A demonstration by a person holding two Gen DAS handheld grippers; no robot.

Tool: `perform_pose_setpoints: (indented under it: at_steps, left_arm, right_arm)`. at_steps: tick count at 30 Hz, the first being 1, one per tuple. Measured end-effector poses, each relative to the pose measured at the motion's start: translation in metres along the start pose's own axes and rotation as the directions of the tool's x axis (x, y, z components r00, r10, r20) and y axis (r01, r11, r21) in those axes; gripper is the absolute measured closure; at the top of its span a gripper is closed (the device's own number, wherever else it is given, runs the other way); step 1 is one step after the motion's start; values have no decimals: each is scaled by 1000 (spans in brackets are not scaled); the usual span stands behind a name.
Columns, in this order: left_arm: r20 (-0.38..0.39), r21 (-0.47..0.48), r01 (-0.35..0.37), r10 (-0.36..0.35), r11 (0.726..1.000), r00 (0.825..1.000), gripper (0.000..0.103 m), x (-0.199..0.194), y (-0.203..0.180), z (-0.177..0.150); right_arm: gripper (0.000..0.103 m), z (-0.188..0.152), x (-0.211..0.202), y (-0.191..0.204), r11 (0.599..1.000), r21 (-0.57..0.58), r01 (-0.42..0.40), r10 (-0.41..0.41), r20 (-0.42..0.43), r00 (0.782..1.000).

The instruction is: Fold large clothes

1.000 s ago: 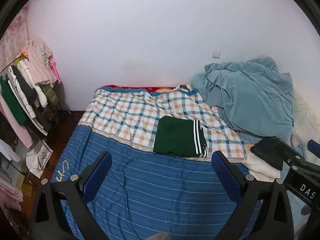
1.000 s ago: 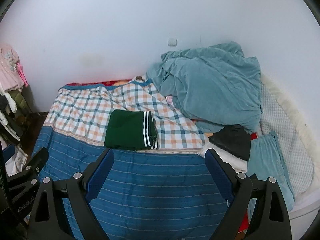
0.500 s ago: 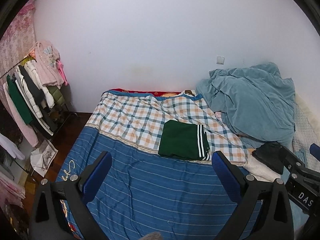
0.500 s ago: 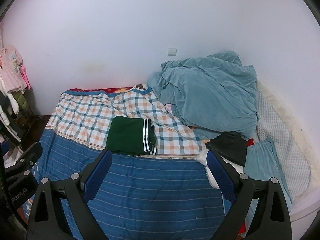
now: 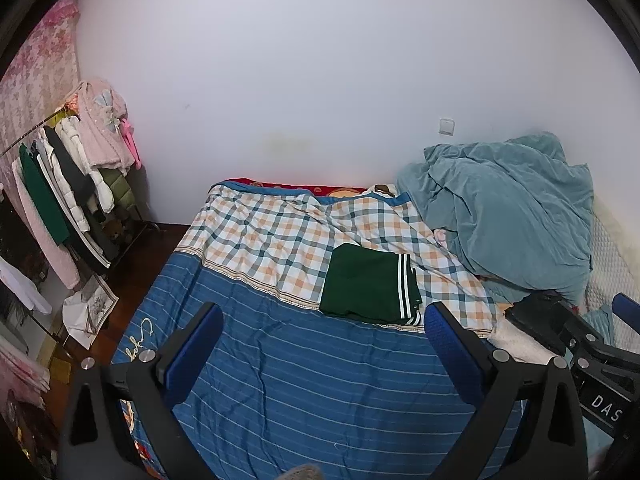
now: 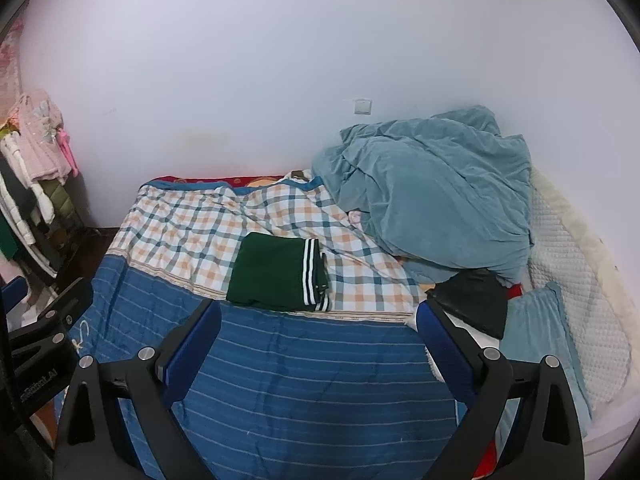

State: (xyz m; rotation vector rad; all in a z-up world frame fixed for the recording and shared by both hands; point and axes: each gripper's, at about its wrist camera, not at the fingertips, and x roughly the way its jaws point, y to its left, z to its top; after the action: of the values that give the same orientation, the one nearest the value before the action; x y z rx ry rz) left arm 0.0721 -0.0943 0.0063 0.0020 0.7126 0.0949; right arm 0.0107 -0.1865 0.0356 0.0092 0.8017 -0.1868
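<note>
- The green clothes [image 5: 370, 282] lie folded in a neat block on the bed [image 5: 304, 384], with white stripes along one edge.
- The left tool [image 5: 323, 340] is wide open and holds nothing. It hangs above the blue striped blanket [image 5: 320, 392].
- The right tool [image 6: 318, 338] is wide open too and holds nothing.
- The green clothes sit just past both tools, where the blue blanket meets the checked sheet [image 6: 192, 228].
- A big teal blanket [image 6: 436, 196] is piled up to the right.
- A clothes rack [image 5: 60, 200] stands on the left.
</note>
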Motion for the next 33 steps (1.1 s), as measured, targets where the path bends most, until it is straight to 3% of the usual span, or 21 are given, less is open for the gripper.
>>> perform_pose_setpoints:
  at_steps: [33]
  left_arm:
    - [7, 0, 4, -4, 1000, 1000, 0, -3, -7, 5]
  right_arm:
    - [3, 3, 9, -4, 1000, -1, -25, 25, -2, 1000]
